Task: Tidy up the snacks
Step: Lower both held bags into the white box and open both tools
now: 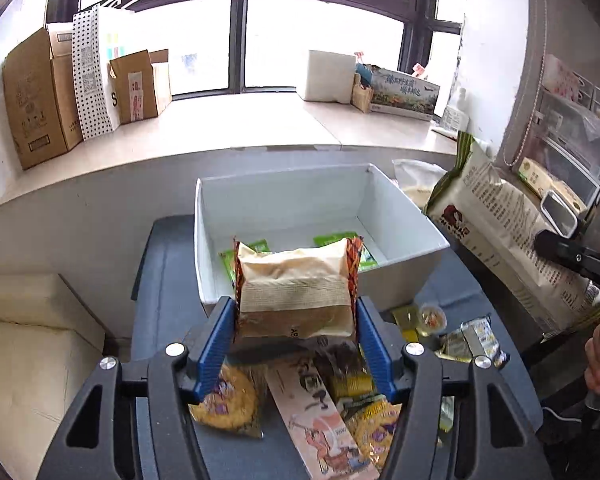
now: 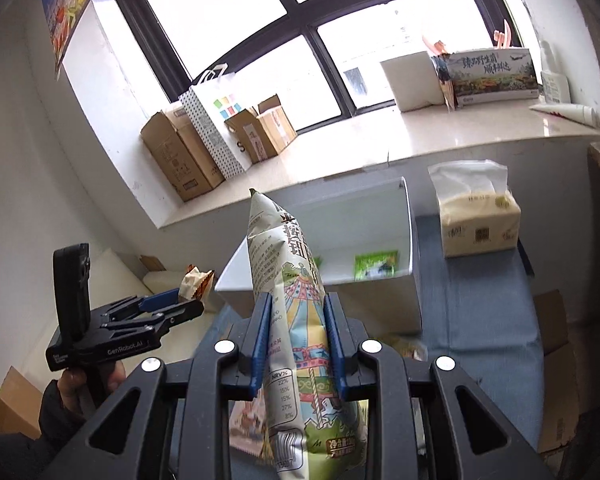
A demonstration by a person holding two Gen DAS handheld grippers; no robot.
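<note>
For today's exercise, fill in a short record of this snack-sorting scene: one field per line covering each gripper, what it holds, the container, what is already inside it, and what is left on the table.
Left gripper: shut on a beige paper-look snack packet with orange crimped ends
Right gripper: shut on a tall white printed snack bag
Container: white rectangular open bin on the blue-grey table
Inside bin: green sachets
Left on table: loose yellow and printed snack packets
Beside bin: soft pack of tissues

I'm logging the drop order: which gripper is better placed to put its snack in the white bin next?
Left, probably: the left gripper holds its beige packet right at the white bin rim.
</note>
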